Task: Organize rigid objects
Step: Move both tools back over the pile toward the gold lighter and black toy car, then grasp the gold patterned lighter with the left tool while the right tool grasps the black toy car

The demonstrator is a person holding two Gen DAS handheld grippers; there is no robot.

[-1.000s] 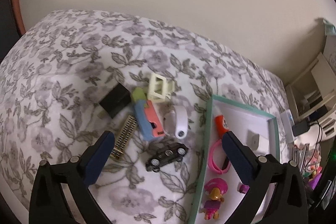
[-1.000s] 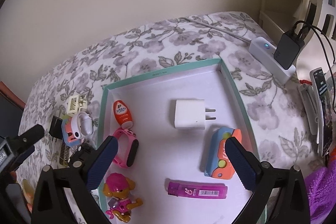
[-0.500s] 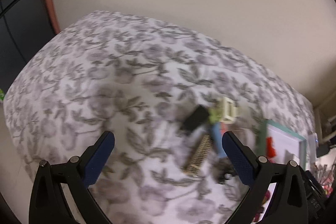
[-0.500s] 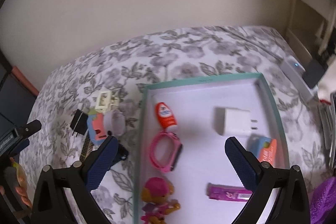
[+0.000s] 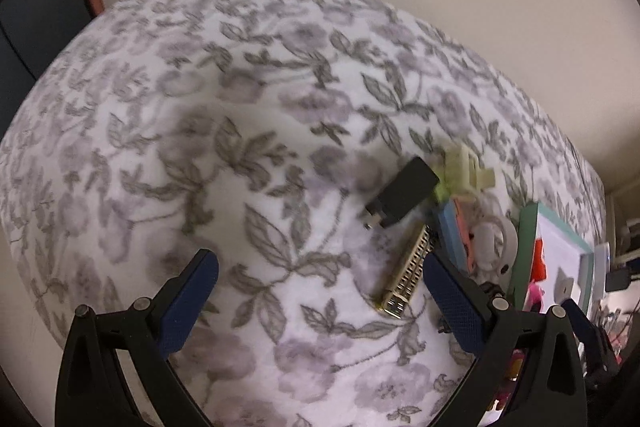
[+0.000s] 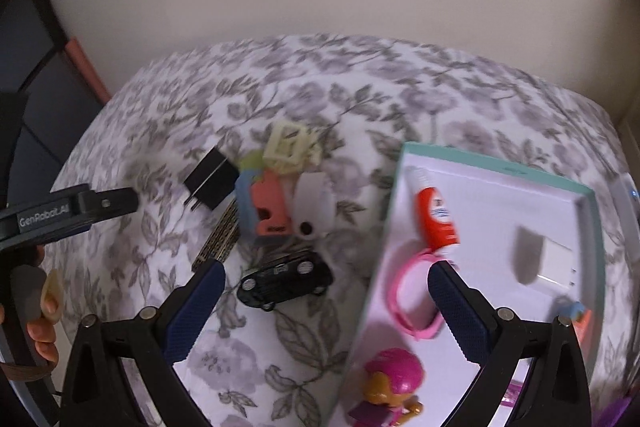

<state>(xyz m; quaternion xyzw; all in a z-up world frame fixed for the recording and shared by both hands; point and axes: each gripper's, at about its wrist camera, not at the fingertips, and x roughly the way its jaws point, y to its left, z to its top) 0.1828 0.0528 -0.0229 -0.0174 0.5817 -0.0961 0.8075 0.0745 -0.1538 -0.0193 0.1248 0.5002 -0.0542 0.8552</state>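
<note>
The left hand-held gripper (image 5: 320, 291) is seen spread wide and empty above the floral bedspread (image 5: 200, 147), with a broad stretch of bare fabric lying from 9 to 12 o'clock of it. In the right wrist view the same tool (image 6: 72, 211) is found at 9 o'clock, gripped by a person's hand (image 6: 36, 311).

A cluster of loose items is gathered just left of the tray. A black charger (image 6: 210, 183) is laid with its prongs toward 7 o'clock. A gold comb-like strip (image 6: 218, 239) runs lengthwise from 1 to 7 o'clock, partly under the blue-and-coral block (image 6: 264, 207), whose long axis is nearly upright in the picture. A cream frame piece (image 6: 288, 147) is set at 12 o'clock of that block, and a white rounded case (image 6: 314, 207) is touching its right side. A black toy car (image 6: 286, 281) lies lengthwise from 8 to 2 o'clock, between the fingers of the right hand-held gripper (image 6: 326, 307), which is held wide and empty.

The teal-rimmed tray (image 6: 480, 163) is tilted in view; inside are seen an orange tube (image 6: 436, 215) with cap toward 11 o'clock, a pink watch band (image 6: 408, 291), a white plug adapter (image 6: 556, 259) and a pink-hatted toy figure (image 6: 392, 387). Open white tray floor remains at its centre.
</note>
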